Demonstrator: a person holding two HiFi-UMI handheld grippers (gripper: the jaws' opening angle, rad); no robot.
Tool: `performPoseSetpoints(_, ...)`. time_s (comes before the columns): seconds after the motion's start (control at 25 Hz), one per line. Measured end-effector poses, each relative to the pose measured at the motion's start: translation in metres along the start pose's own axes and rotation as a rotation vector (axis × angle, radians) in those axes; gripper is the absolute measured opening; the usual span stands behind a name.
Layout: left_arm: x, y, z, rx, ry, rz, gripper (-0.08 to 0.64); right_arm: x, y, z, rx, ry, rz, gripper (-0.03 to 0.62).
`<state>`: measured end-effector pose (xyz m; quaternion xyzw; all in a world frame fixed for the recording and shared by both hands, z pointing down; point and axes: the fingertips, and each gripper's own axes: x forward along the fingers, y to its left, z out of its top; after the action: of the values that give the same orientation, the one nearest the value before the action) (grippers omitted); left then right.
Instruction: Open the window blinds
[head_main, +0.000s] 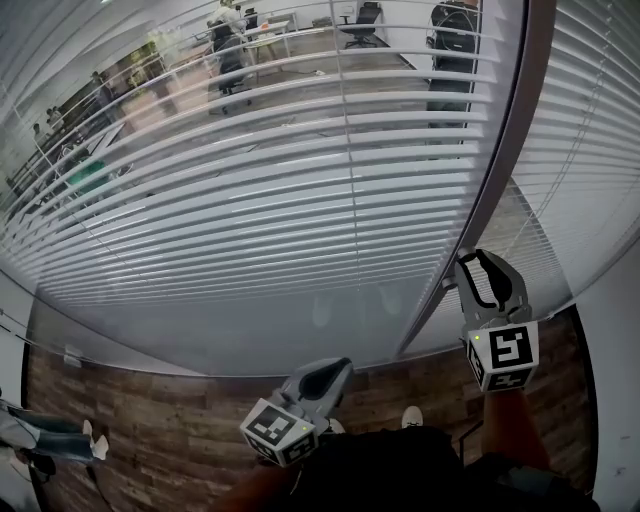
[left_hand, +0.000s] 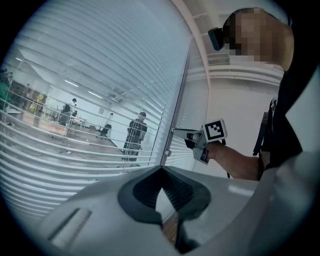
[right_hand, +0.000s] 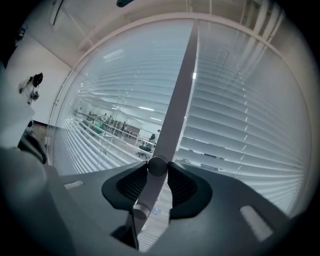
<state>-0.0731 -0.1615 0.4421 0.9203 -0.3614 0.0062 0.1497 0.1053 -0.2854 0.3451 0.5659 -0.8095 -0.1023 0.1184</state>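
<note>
— Where are the blinds?

— The blinds (head_main: 300, 180) hang on the far side, straight ahead. They are let down over two panes, with a grey post (head_main: 487, 190) between them. An office with people in it shows through the slats of the left pane. The slats of the right pane look more tightly laid.

— And the right gripper?

— The right gripper (right_hand: 158, 174) is held level against the post and is clenched on a round knob (right_hand: 157, 164) that sticks out of it. A dark pad presses on each side of the knob. A smaller knob (right_hand: 140, 211) sits lower on the post, just below the jaws, and nothing touches it.

— The left one?

— The left gripper (head_main: 343, 367) is low and near the person, left of the post and apart from the window, over the wooden floor (head_main: 150, 420). Its jaws meet at the tips and nothing is between them.
</note>
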Motion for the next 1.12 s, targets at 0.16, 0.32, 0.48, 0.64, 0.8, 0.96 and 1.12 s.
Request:
performPoseSetpoints(0.16, -0.009, -0.004, -0.001, 0.001, -0.007, 0.008, 0.000, -0.016, 0.011, 0.002, 0.029, -0.021, 0.036, 0.153)
performPoseSetpoints(0.32, 0.001, -0.011, -0.001, 0.005, -0.007, 0.020, 0.000, -0.032, 0.005, -0.006, 0.107, -0.028, 0.079, 0.131)
performPoseSetpoints(0.48, 0.007, -0.026, -0.005, 0.018, 0.001, 0.029, 0.000, -0.061, 0.014, -0.015, 0.249, -0.070, 0.199, 0.025)
performPoseSetpoints(0.64, 0.035, -0.038, -0.001, 0.010, -0.012, 0.043, 0.000, -0.071, 0.017, -0.037, 0.329, -0.052, 0.315, 0.025)
performPoseSetpoints(0.8, 0.061, -0.062, 0.017, 0.010, -0.050, 0.059, 0.000, -0.082, 0.019, -0.045, 0.320, -0.038, 0.425, 0.025)
performPoseSetpoints(0.96, 0.068, -0.085, 0.026, 0.010, -0.074, 0.102, 0.000, -0.095, 0.018, -0.037, 0.300, -0.044, 0.516, 0.023)
performPoseSetpoints(1.12, 0.081, -0.093, 0.011, -0.013, -0.059, 0.191, 0.000, -0.096, 0.000, -0.059, 0.320, -0.058, 0.574, 0.023)
